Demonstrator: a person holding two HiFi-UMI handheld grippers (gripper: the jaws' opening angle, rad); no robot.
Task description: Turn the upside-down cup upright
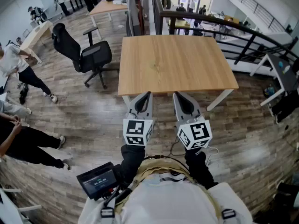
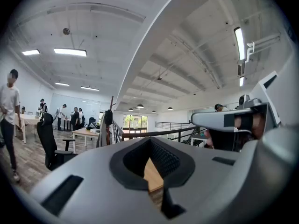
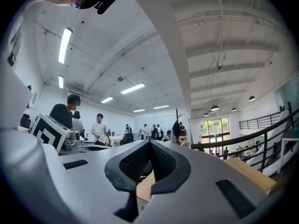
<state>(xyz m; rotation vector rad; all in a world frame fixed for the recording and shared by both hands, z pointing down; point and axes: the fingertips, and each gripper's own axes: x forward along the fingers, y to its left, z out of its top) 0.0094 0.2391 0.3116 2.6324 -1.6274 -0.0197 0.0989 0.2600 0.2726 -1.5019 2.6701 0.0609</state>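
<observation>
No cup shows in any view. The wooden table (image 1: 175, 64) lies ahead with a bare top. My left gripper (image 1: 148, 94) and my right gripper (image 1: 176, 94) are held side by side and level, just short of the table's near edge. In the left gripper view the left gripper (image 2: 149, 139) has its jaws together at the tip with nothing between them. The right gripper (image 3: 149, 143) stands the same way in the right gripper view, shut and holding nothing. Through each gripper's gap only a strip of the wooden tabletop is seen.
A black office chair (image 1: 88, 55) stands left of the table. A dark railing (image 1: 224, 24) runs behind it to the right, with a white desk (image 1: 280, 69) beyond. People stand and sit at the far left (image 1: 18, 69). A small screen (image 1: 98, 181) hangs at my waist.
</observation>
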